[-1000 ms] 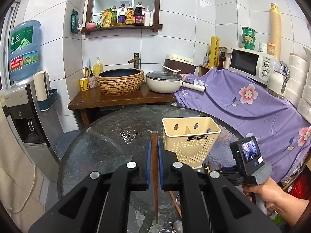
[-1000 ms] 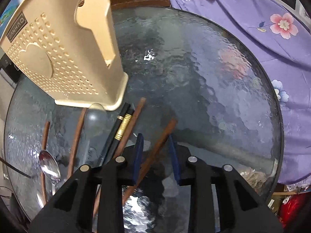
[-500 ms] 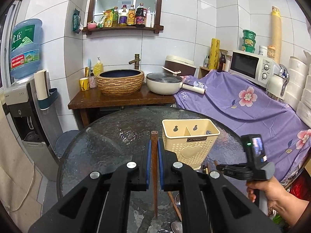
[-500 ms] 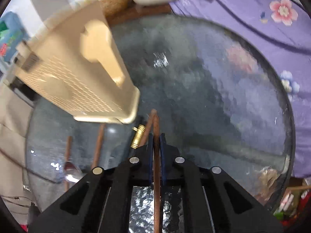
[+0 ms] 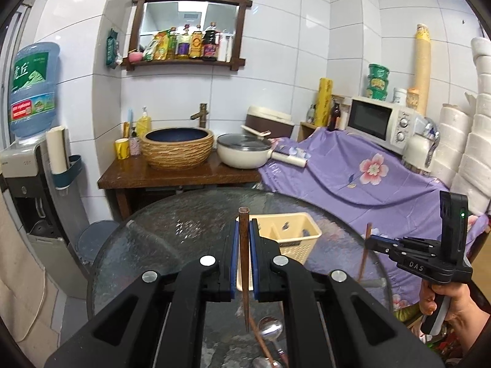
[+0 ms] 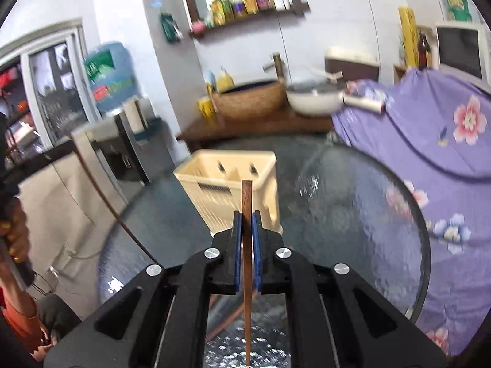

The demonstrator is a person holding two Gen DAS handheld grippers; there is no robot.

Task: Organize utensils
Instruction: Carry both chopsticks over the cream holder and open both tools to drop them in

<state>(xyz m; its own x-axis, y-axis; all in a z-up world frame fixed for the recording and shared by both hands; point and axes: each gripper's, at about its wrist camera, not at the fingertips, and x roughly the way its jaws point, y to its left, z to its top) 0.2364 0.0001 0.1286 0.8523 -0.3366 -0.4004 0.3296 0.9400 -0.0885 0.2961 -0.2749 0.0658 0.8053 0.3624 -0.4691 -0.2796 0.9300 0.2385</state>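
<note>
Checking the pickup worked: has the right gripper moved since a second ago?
Yes. The right gripper rose off the glass table, shut on a brown chopstick, now above the cream holder.

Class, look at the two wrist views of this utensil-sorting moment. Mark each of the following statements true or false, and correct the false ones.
1. The left gripper is shut on a brown chopstick. True.
2. The right gripper is empty. False: it is shut on a second brown chopstick.
3. The cream utensil holder lies on its side. False: it stands upright on the glass table.
4. A metal spoon lies on the table near the left gripper. True.
5. The holder has one undivided compartment. False: a partition divides it.
</note>
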